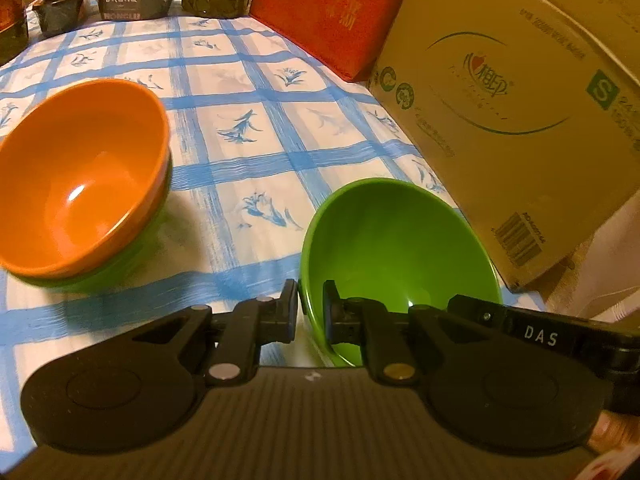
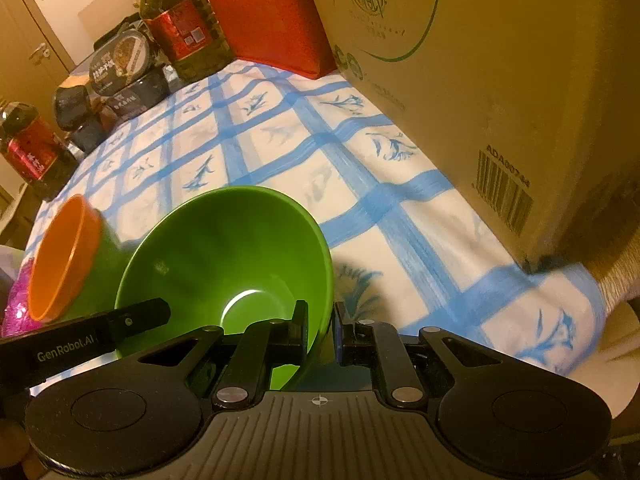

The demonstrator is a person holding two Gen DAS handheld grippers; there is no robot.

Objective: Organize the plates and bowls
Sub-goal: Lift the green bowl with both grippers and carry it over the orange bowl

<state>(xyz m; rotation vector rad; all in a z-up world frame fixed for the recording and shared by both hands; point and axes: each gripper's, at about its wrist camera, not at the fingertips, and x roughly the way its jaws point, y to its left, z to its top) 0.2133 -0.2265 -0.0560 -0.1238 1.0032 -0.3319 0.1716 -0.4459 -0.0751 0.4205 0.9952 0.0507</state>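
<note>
Both your grippers, left (image 1: 310, 306) and right (image 2: 321, 326), pinch opposite rims of the green bowl (image 1: 396, 248), its stack, the orange bowl (image 1: 80, 176), waiting at ten o'clock on the worktop (image 1: 256, 160).

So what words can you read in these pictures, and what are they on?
"DAS": on the right gripper.
"GenRobot.AI": on the left gripper.
"S": green square on the cardboard box.
"ADA00744": above the box's barcode.
Red box, bottle and food tub print: unreadable.
</note>
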